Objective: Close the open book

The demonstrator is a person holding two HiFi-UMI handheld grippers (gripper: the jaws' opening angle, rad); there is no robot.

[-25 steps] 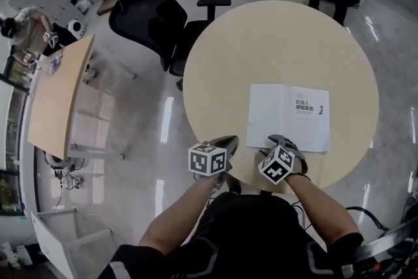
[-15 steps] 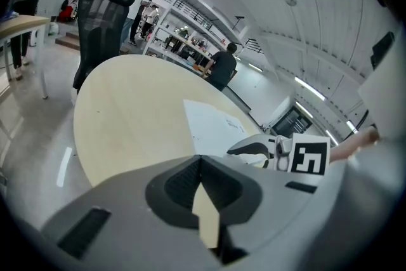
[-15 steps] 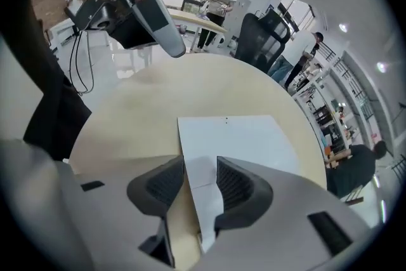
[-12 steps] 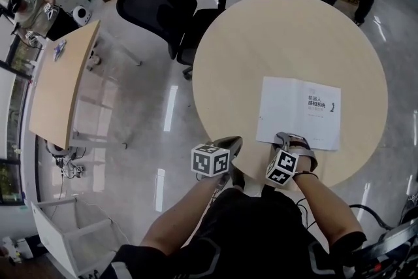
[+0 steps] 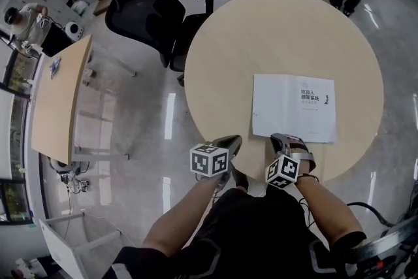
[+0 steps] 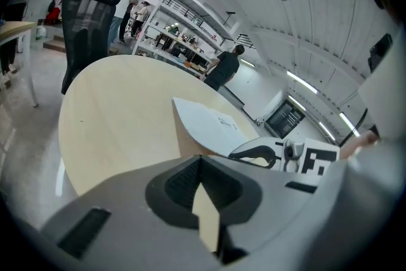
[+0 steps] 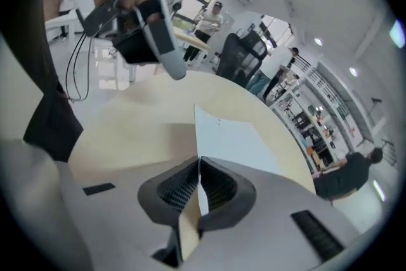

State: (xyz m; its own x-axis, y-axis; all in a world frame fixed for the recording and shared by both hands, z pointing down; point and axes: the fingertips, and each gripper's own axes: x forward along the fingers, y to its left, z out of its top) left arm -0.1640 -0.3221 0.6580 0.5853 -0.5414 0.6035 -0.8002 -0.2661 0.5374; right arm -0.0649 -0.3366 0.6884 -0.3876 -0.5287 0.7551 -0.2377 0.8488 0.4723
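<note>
book point(image 5: 294, 108) near edge pinched by right gripper point(image 5: 279, 138), jaws just closed.

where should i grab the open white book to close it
On the open white book, pinch the near edge of the blank left leaf, coming from the near rim of the pale round table. It lies flat, so only an edge offers purchase. The right gripper has just closed its jaws on that leaf.

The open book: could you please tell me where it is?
In the head view, the open book lies on the right part of the round table, near its front edge, where the right gripper has just closed on its near edge.
</note>
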